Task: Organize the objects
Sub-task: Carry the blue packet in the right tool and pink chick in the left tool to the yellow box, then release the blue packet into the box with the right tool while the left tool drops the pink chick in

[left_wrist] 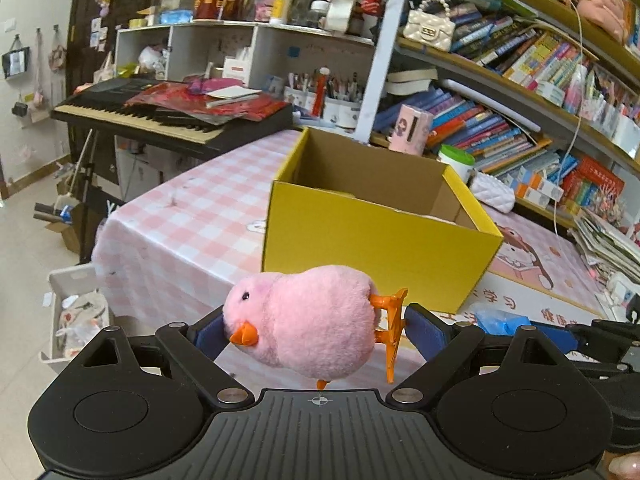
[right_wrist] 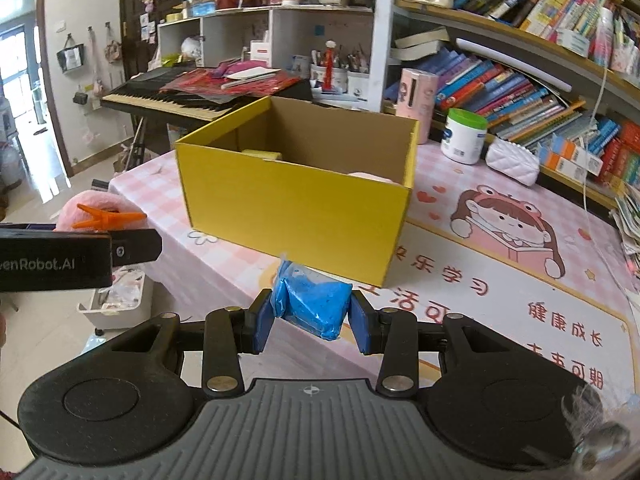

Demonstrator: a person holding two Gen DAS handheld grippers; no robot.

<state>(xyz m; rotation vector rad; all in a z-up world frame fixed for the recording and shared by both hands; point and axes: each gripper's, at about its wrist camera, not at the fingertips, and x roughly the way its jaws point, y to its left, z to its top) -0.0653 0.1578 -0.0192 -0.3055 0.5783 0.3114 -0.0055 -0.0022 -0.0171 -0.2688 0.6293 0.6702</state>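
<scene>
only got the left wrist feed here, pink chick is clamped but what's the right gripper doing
Observer: The right gripper is shut on a blue packet, held in front of the yellow box.
Operator: anything in the box yet, i only see cardboard
Observer: The right wrist view shows something pink just above the near wall at the right corner, and a yellowish item at the back left.
Operator: is my chick near the other gripper
Observer: The pink chick in the left gripper sits well to the left of the packet, apart from it.

left gripper [left_wrist: 316,330] jaws closed around pink chick toy [left_wrist: 308,320], right gripper [right_wrist: 311,320] clamping blue packet [right_wrist: 314,308]
</scene>
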